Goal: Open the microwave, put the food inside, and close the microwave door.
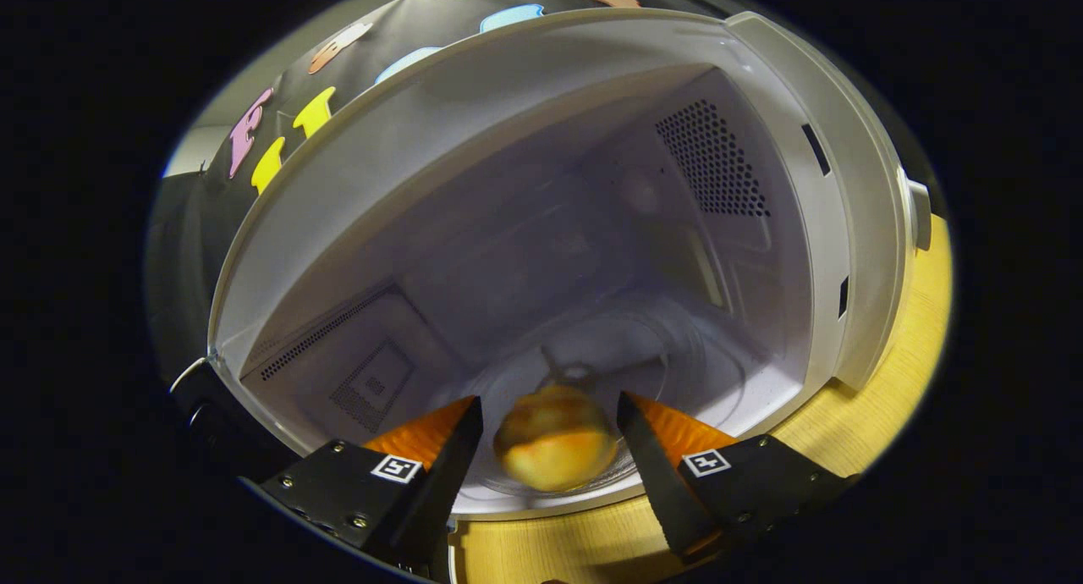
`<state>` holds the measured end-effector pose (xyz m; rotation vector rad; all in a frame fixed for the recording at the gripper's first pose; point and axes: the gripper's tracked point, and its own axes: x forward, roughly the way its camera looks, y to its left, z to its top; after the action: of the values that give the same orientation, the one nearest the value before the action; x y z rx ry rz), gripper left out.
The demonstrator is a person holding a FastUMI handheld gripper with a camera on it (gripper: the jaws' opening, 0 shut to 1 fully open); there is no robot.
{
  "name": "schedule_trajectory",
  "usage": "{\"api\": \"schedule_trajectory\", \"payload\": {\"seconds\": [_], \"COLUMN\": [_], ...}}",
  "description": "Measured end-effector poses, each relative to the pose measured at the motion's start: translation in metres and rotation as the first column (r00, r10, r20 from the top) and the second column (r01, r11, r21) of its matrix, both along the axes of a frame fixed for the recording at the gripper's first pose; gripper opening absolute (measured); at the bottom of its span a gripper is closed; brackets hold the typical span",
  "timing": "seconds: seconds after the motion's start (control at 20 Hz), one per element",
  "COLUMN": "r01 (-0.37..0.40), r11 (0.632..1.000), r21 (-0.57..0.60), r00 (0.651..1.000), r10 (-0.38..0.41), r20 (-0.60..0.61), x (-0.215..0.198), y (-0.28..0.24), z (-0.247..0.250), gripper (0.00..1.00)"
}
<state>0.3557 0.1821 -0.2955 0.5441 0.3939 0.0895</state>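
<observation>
Gripper (550, 423) fingers stand apart, left to right flanking the bun (555, 449) with clear gaps either side, so it sits released between them on the glass tray (694, 372) inside the open microwave (474, 118).

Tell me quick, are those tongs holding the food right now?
Tongs: open, gaps either side of the bun, which lies between them inside the microwave.
</observation>
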Motion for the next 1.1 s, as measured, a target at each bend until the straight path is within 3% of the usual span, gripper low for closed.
{"api": "schedule_trajectory", "payload": {"seconds": [0.45,1.1], "r01": [-0.038,-0.086], "r11": [0.993,0.954], "r21": [-0.108,-0.287], "r00": [0.994,0.946], "r10": [0.049,0.168], "r20": [0.098,0.278], "x": [-0.033,-0.205], "y": [-0.01,-0.027], "z": [0.056,0.193], "gripper": [0.96,0.96]}}
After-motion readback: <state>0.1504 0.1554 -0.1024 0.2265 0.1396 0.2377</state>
